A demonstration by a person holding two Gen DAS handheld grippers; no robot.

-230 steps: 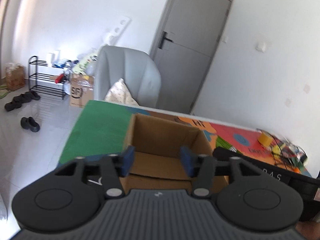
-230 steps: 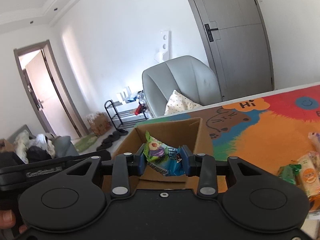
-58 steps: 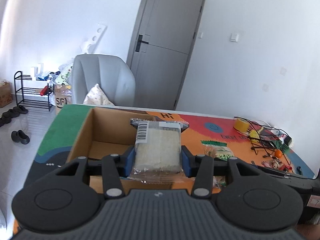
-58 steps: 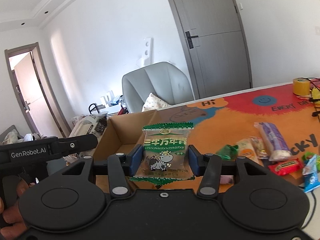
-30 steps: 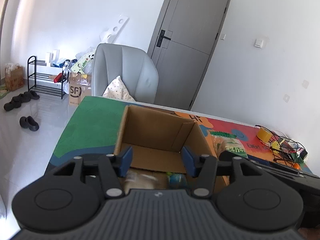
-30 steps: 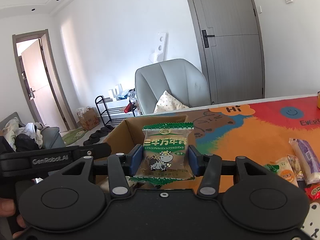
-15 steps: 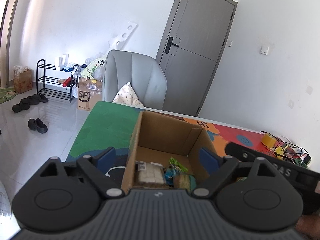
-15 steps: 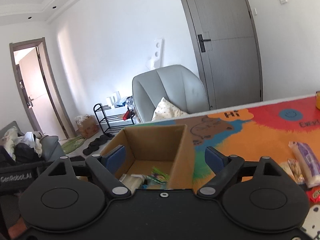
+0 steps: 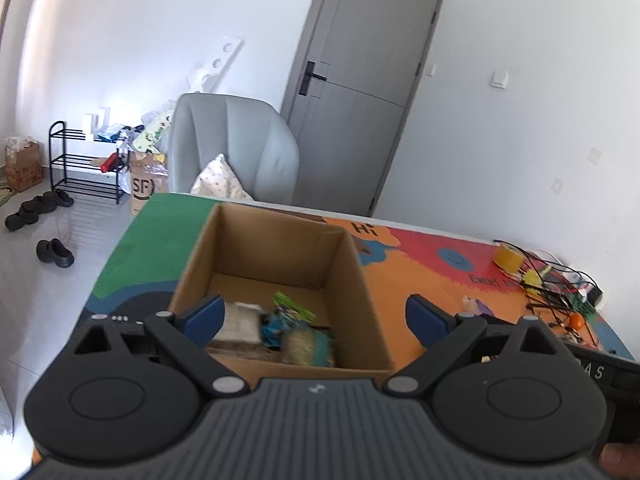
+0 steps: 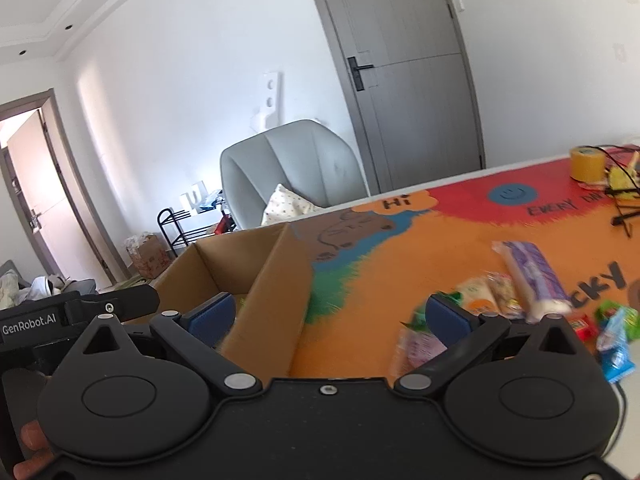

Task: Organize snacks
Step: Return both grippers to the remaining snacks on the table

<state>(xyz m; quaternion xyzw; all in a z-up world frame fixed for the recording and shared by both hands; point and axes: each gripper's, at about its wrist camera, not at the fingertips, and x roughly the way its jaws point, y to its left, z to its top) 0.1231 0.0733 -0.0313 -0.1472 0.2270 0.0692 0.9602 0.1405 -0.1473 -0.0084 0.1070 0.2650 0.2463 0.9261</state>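
Observation:
An open cardboard box (image 9: 280, 248) stands on the colourful mat, and several snack packets (image 9: 276, 330) lie on its floor at the near side. My left gripper (image 9: 314, 314) hovers just short of the box, its jaws spreading wide with nothing between them. My right gripper (image 10: 330, 314) hangs over the box's right wall (image 10: 276, 288) and the mat, jaws also opening and empty. Loose snacks lie on the mat to the right, among them a purple pack (image 10: 532, 276) and a blue one (image 10: 614, 344).
A yellow tape roll (image 10: 586, 162) and tangled cables (image 9: 556, 284) sit at the mat's far right. A grey armchair (image 9: 232, 152) with a cushion stands behind the table. A shoe rack (image 9: 80, 160) and shoes are on the floor at left. A hand (image 10: 32, 450) grips the other handle.
Both grippers have let go of their packets over the box and spread wide. The beige pack and the green cow pack now lie in the box. The right gripper has swung right toward the loose snacks.

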